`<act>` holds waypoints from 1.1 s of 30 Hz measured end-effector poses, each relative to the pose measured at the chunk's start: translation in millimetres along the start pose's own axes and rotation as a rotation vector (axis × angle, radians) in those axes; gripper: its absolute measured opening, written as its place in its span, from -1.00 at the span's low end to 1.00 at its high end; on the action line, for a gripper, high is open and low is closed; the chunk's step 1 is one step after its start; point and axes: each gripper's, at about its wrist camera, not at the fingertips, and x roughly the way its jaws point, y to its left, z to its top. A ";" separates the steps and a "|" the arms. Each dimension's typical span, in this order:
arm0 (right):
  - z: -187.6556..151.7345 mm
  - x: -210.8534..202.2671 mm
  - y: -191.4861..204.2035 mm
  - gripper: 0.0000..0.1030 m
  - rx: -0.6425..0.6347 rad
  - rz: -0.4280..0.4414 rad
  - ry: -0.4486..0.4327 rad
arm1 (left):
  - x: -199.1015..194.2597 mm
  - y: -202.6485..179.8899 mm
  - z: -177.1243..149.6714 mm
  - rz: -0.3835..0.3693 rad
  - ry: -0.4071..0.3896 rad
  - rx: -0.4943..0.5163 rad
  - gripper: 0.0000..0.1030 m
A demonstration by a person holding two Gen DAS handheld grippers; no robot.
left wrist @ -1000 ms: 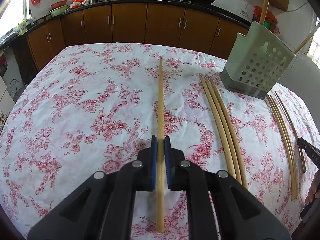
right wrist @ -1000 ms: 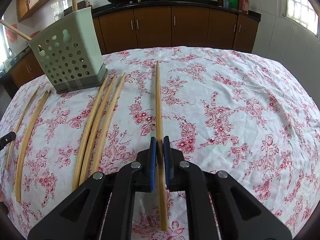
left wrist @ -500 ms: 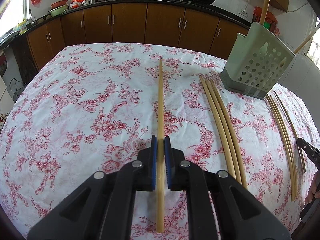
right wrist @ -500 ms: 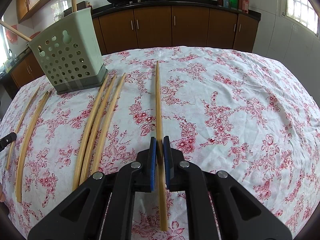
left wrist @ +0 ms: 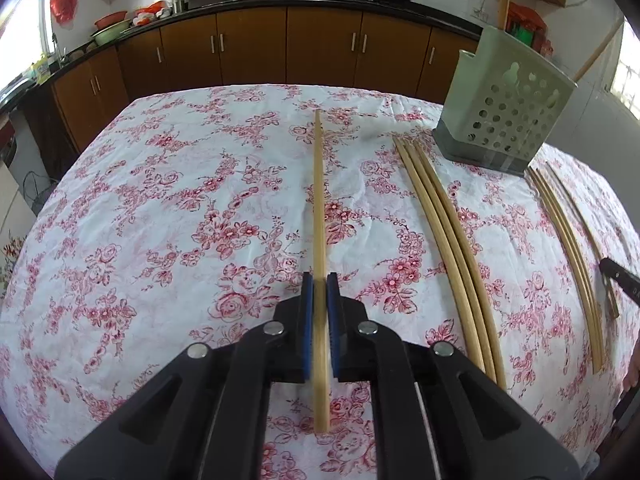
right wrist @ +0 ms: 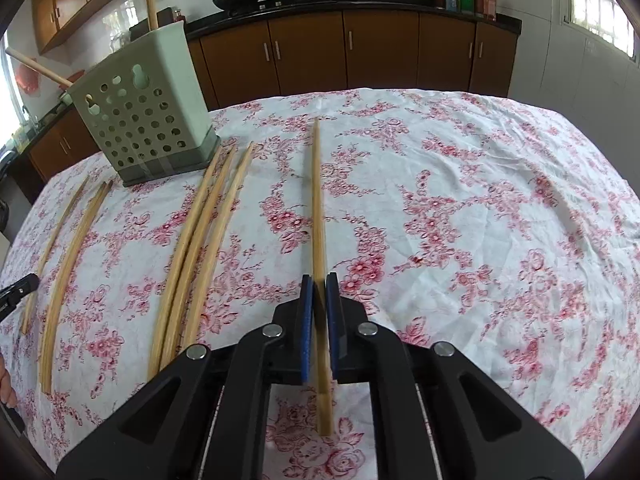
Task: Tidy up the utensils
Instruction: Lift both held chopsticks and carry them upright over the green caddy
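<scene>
My left gripper (left wrist: 319,280) is shut on a long bamboo chopstick (left wrist: 318,200) that points away over the floral tablecloth. My right gripper (right wrist: 319,280) is shut on another bamboo chopstick (right wrist: 316,200) in the same way. A pale green perforated utensil holder (left wrist: 506,118) stands at the back right in the left wrist view, and at the back left in the right wrist view (right wrist: 140,116), with sticks standing in it. Loose chopsticks lie in groups on the cloth (left wrist: 448,232) (right wrist: 200,240).
The table (left wrist: 140,220) has a white cloth with red flowers. More chopsticks lie near the table's edge (left wrist: 568,248) (right wrist: 68,256). Brown kitchen cabinets (left wrist: 320,52) and a counter with woks stand behind the table.
</scene>
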 end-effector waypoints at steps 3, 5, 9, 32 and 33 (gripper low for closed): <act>8.7 -22.6 -0.4 -0.85 -0.004 0.008 -0.070 | -17.0 0.8 6.7 -0.004 -0.042 0.010 -0.84; 18.0 -42.6 2.2 -0.85 -0.014 0.005 -0.137 | -39.4 2.5 17.1 -0.017 -0.105 0.010 -0.84; 41.9 -87.4 11.8 -0.85 -0.019 0.017 -0.284 | -89.2 7.8 45.8 -0.061 -0.245 -0.032 -0.84; 124.7 -205.0 69.3 -0.85 -0.006 0.276 -0.726 | -229.7 -55.9 123.7 -0.290 -0.540 0.059 -0.84; 127.3 -204.7 72.2 -0.85 -0.010 0.275 -0.740 | -234.0 -59.0 126.1 -0.285 -0.568 0.060 -0.84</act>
